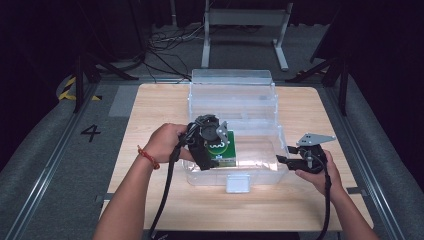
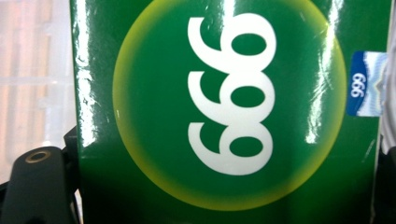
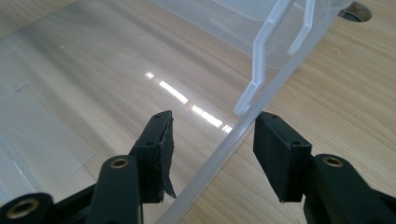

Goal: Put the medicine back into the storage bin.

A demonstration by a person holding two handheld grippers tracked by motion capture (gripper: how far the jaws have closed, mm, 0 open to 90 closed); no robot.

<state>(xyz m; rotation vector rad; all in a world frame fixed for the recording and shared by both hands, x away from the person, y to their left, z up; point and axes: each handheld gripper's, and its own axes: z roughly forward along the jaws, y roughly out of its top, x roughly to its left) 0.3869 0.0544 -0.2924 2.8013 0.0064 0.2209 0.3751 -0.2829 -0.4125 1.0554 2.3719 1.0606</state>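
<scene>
While the person leans over the table (image 1: 150,100), the high view shows a clear bin (image 1: 232,100) with its lid open at the far side. The left gripper (image 1: 212,145) hangs over the bin's near left corner, clamped on a green box (image 1: 222,150) that sits low inside the bin, probably so it can be set down or lifted out cleanly. The right gripper (image 1: 286,159) waits at the bin's right wall, likely to steady the bin against sliding.

From the left gripper view, the green box (image 2: 229,112) sits right up against the lens, a white "999" in a yellow-edged circle, a small blue label (image 2: 366,84) at its side. Black jaws flank it at both lower corners, so the grip looks firm.

Along the right gripper view, the right gripper (image 3: 212,144) straddles the bin's wall (image 3: 219,158), one jaw inside, one outside. The pads stand half spread and clear of the plastic: nothing is pinched. A white latch (image 3: 271,51) hangs just beyond, with bare wood to the right.
</scene>
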